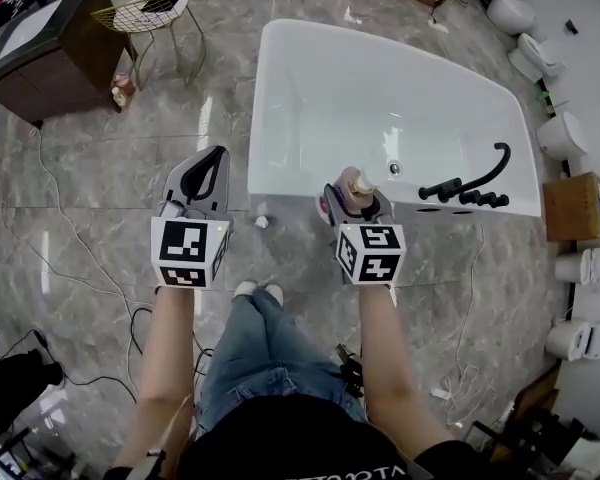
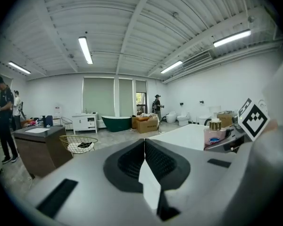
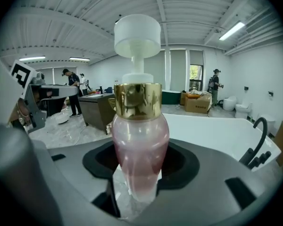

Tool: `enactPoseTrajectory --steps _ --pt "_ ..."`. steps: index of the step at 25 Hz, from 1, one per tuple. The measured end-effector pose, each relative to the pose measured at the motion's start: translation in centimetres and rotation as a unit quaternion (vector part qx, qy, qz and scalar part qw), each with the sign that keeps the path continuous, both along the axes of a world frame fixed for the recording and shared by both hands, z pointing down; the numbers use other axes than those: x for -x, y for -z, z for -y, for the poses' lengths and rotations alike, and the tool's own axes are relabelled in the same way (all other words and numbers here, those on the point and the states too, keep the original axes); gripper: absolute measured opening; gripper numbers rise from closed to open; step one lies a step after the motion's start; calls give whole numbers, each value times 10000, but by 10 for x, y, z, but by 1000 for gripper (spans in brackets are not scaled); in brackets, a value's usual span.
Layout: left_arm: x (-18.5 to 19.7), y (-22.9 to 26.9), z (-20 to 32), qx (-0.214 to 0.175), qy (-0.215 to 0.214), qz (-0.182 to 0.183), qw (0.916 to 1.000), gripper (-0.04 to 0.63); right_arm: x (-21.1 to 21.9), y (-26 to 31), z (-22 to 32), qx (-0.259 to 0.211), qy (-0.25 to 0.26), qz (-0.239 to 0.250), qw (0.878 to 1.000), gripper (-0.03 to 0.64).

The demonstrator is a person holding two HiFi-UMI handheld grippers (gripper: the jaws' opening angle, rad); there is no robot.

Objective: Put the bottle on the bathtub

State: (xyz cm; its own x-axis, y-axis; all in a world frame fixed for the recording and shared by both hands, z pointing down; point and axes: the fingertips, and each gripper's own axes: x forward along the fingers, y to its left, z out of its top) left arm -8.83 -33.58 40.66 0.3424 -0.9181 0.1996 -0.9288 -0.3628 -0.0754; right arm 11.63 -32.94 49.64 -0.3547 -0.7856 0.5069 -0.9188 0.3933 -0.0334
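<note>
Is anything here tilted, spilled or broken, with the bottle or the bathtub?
Nothing stands out. The bottle stands upright between the jaws of the right gripper, with no spill to see, and the bathtub looks whole.

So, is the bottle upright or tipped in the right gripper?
Upright. In the right gripper view the pink bottle stands straight between the jaws of the right gripper, which are shut on it, its top pointing up.
</note>
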Motion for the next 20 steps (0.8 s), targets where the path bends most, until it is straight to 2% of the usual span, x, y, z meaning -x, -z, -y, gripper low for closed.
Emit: enactPoseTrajectory --steps 3,6,12,20 --pt "0 -16 2 202 -81 37 9998 12 -10 -23 11 222 -389 156 9989 233" --pt "-1 -33 0 376 -176 35 9991 12 -17 -46 22 371 -563 134 9976 233" --pt "-5 -57 2 559 -257 4 9981 12 -18 -86 48 561 -482 -158 9971 233" --pt "-2 -79 3 681 -285 39 9973 12 10 -127 72 783 -261 -108 9965 233"
